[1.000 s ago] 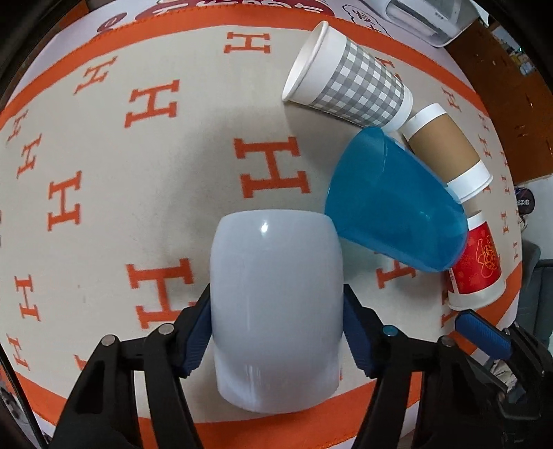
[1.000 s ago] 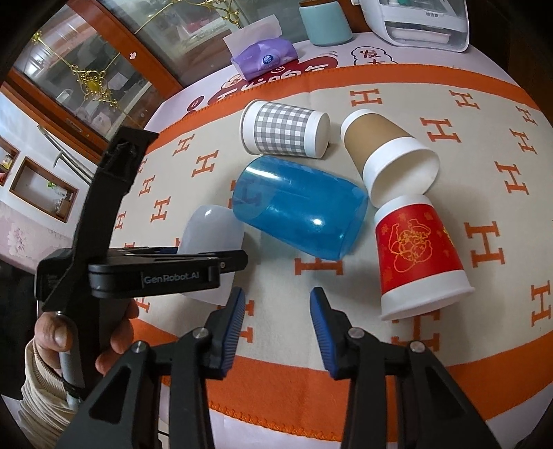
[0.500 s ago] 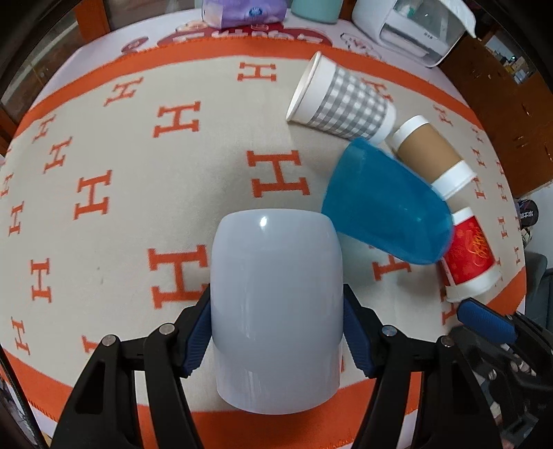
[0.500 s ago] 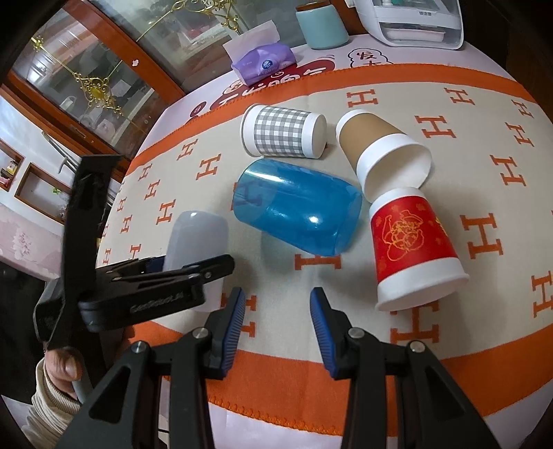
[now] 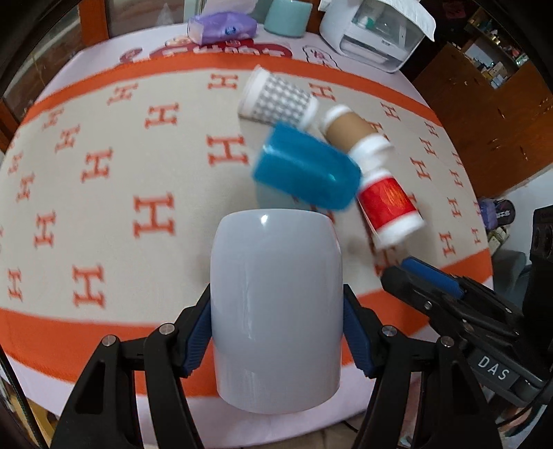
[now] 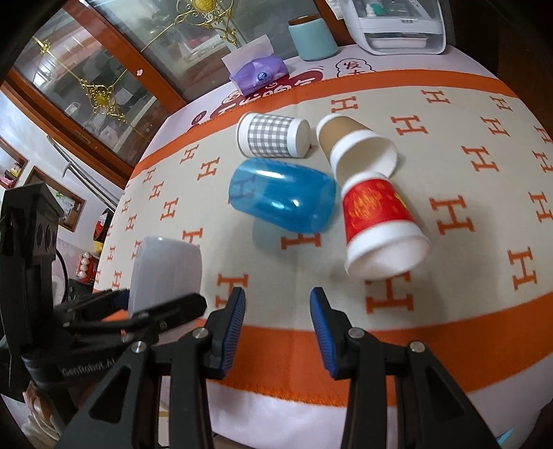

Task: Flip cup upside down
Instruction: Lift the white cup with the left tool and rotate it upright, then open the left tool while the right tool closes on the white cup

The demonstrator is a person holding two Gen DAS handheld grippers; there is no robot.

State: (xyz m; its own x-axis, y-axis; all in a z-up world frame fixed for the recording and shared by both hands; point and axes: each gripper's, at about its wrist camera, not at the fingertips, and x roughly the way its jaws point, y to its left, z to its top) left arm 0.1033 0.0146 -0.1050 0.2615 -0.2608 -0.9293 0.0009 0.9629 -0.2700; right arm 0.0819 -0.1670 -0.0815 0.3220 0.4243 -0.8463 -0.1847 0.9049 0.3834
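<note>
My left gripper (image 5: 276,331) is shut on a pale grey-white plastic cup (image 5: 276,311), its blue pads on both sides of it, holding it above the table's near edge. The cup also shows in the right wrist view (image 6: 166,273), held by the left gripper (image 6: 138,311). My right gripper (image 6: 276,321) is open and empty above the orange border of the cloth; it also shows in the left wrist view (image 5: 432,279).
On the H-patterned cloth (image 6: 484,193) lie a blue plastic cup (image 6: 281,200), a grey-checked paper cup (image 6: 273,140), a brown paper cup (image 6: 356,148) and a red paper cup (image 6: 376,224). A tissue pack (image 6: 259,74), teal jar (image 6: 312,38) and white appliance (image 6: 397,24) stand at the back.
My left gripper has lifted the pale cup up and back toward the table's near edge. My right gripper has drawn back slightly and stays open.
</note>
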